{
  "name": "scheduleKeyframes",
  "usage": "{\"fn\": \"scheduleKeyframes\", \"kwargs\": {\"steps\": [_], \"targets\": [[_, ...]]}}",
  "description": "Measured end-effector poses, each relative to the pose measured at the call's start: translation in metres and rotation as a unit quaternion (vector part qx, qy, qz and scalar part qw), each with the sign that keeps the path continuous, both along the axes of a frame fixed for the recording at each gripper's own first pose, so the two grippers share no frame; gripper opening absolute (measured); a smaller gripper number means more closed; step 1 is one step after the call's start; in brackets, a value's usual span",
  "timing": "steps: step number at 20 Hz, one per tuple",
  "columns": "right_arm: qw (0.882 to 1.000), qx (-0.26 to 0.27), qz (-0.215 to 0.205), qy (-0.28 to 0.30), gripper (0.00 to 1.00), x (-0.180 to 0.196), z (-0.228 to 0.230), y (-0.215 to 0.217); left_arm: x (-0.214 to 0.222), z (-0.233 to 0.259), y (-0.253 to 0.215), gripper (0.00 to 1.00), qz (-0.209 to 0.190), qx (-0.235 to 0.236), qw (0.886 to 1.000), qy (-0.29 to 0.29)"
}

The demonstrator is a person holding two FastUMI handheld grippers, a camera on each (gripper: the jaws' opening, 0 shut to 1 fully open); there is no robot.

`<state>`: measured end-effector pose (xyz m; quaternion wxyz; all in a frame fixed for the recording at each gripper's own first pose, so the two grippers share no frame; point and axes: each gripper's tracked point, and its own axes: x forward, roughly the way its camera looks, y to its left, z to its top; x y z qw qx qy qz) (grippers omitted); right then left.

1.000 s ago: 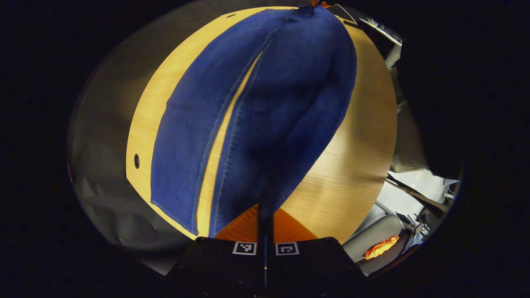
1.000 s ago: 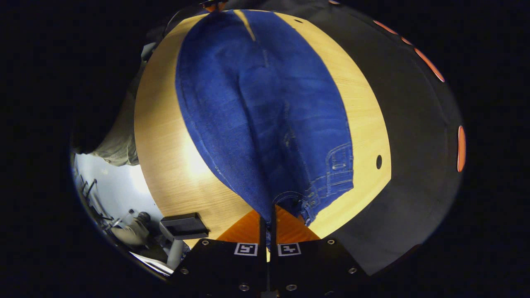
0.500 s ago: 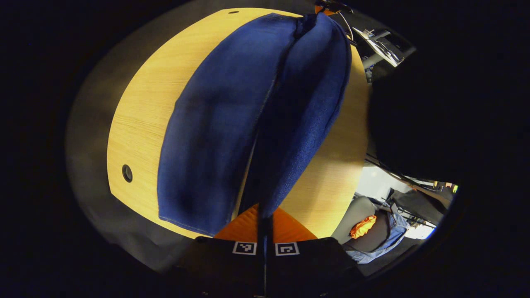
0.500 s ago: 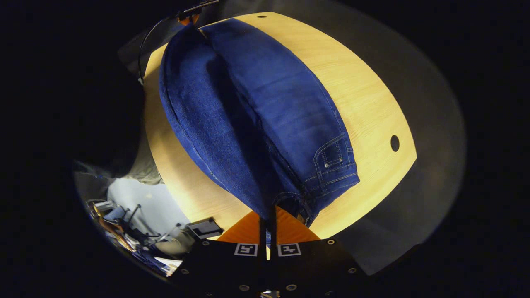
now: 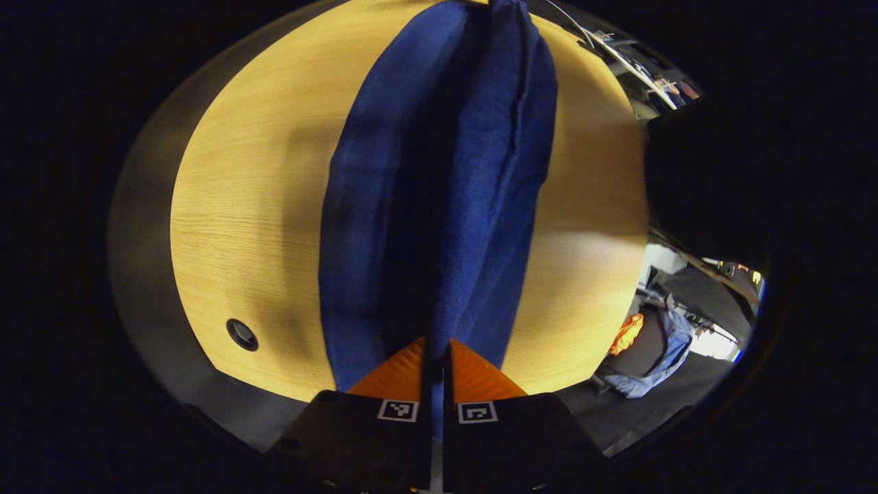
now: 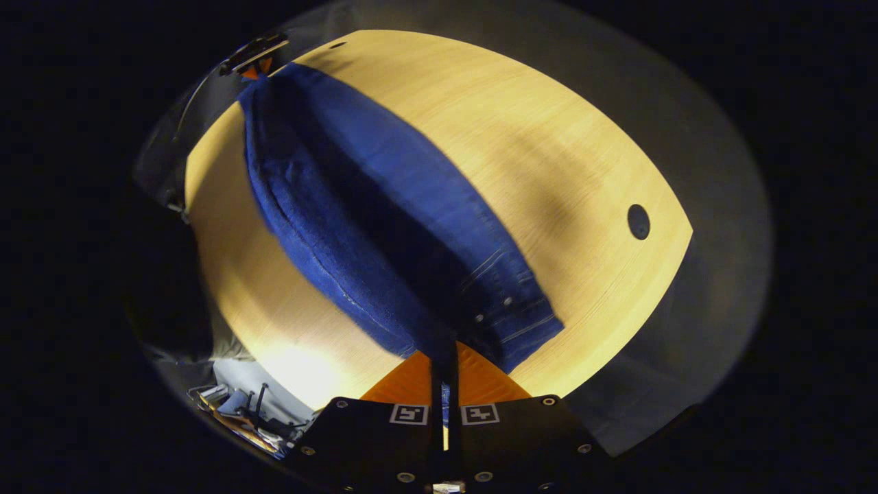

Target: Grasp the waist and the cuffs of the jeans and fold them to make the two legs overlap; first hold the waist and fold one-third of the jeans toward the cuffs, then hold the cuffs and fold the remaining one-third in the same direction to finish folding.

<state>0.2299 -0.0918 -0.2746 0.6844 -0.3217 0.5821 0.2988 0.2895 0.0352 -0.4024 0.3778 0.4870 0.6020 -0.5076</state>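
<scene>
The blue jeans (image 5: 439, 192) stretch lengthwise over the wooden table (image 5: 240, 206), doubled along their length with one leg raised over the other. My left gripper (image 5: 433, 350) is shut on the cuff end of the raised leg. In the right gripper view the jeans (image 6: 370, 226) run from the bottom centre to the upper left, pocket rivets showing near the waist. My right gripper (image 6: 444, 357) is shut on the waist. The left gripper (image 6: 252, 62) shows far off at the top left of that view, at the cuffs.
The table (image 6: 549, 171) has a round cable hole (image 6: 638, 221) near one end and another hole (image 5: 242, 335) near the other. Grey floor rings the table. A chair with orange and blue cloth (image 5: 641, 343) stands off the right side in the left gripper view.
Both grippers have carried the near leg up and across, so the two legs now lie close together. The gap of bare wood between the legs has closed.
</scene>
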Motion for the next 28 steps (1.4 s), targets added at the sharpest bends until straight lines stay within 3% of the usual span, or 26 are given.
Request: {"fn": "scheduleKeyframes", "kwargs": {"steps": [2,3,6,7,10,12,15,16,18,20,22,23,25,28], "targets": [[1.0,-0.005,-0.028,-0.01,0.1,0.018,-0.011,0.002,0.02,-0.007,0.002,0.09,0.009,0.015,1.0,-0.025],[0.999,-0.012,-0.035,-0.022,0.13,0.025,-0.014,-0.001,0.033,-0.009,0.002,0.31,0.016,0.012,0.999,-0.049],[0.995,-0.016,-0.054,-0.084,0.78,0.057,-0.01,0.0,0.087,-0.013,-0.023,0.99,0.068,-0.044,0.982,-0.169],[0.993,-0.013,-0.06,-0.102,1.0,0.066,-0.006,0.003,0.098,-0.013,-0.033,0.97,0.09,-0.06,0.975,-0.196],[0.987,-0.016,-0.075,-0.142,0.98,0.074,0.003,-0.004,0.12,-0.007,-0.063,1.0,0.133,-0.09,0.955,-0.25],[0.982,-0.009,-0.089,-0.166,0.98,0.075,0.017,-0.008,0.138,0.003,-0.09,1.0,0.173,-0.124,0.932,-0.294],[0.968,0.018,-0.129,-0.215,0.98,0.082,0.052,-0.019,0.169,0.027,-0.136,1.0,0.248,-0.181,0.876,-0.373],[0.957,0.038,-0.152,-0.245,0.98,0.088,0.065,-0.021,0.177,0.036,-0.154,1.0,0.273,-0.201,0.855,-0.393],[0.928,0.086,-0.204,-0.299,0.99,0.098,0.099,-0.025,0.194,0.059,-0.193,0.99,0.327,-0.252,0.801,-0.433],[0.9,0.133,-0.249,-0.331,0.99,0.094,0.121,-0.029,0.195,0.091,-0.202,0.96,0.374,-0.285,0.743,-0.477],[0.876,0.174,-0.284,-0.349,0.99,0.088,0.124,-0.038,0.226,0.077,-0.187,0.99,0.409,-0.306,0.692,-0.51],[0.864,0.19,-0.3,-0.356,0.99,0.086,0.123,-0.041,0.222,0.09,-0.215,0.99,0.425,-0.317,0.672,-0.517],[0.842,0.218,-0.329,-0.369,0.99,0.082,0.119,-0.046,0.226,0.092,-0.221,0.99,0.444,-0.334,0.641,-0.53],[0.814,0.254,-0.365,-0.373,0.99,0.075,0.114,-0.052,0.227,0.107,-0.227,0.99,0.465,-0.356,0.605,-0.539]]}}
